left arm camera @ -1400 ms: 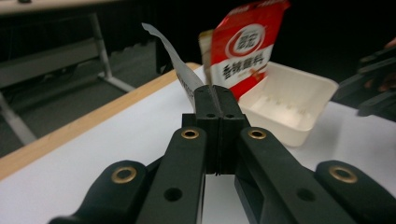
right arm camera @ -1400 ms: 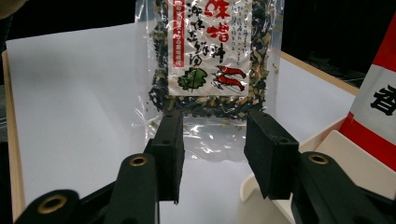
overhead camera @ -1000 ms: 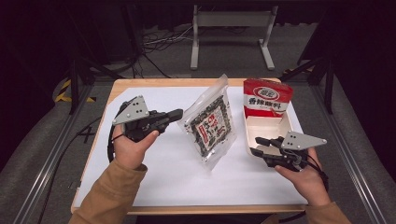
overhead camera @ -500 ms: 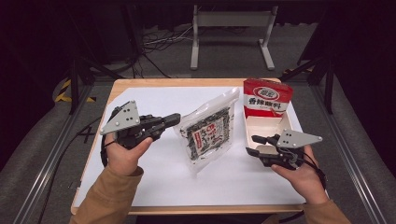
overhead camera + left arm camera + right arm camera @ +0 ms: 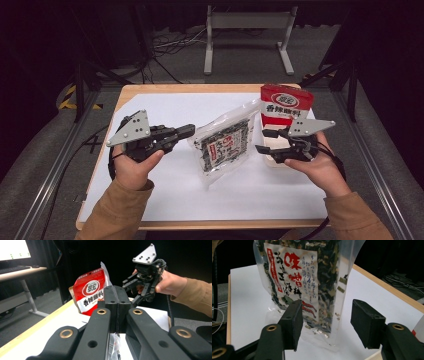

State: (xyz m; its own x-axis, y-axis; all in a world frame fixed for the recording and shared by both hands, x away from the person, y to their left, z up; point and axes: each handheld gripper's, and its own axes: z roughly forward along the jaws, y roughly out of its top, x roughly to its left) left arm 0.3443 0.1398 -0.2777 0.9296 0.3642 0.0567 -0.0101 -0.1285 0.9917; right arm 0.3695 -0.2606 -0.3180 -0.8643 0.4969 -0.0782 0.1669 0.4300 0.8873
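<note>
Left gripper (image 5: 189,130) pinches the seaweed bag (image 5: 224,147) — right gripper (image 5: 264,141) gapes.

Both grippers black: left gripper (image 5: 191,130), right gripper (image 5: 261,141). Each carries a grey three-cornered plate on top, dotted with small holes. Jaw arms are matte black links with brass-ringed pivot holes, ending in square black pads (image 5: 366,322). Black cables trail off each. Sleeves (image 5: 120,215) are tan-brown, long.

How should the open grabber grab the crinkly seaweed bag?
Pinch the flat clear side edge of the seaweed bag, coming in from the right gripper's side. The bag is thin there and faces its open jaws. The left gripper already holds the other edge.
</note>
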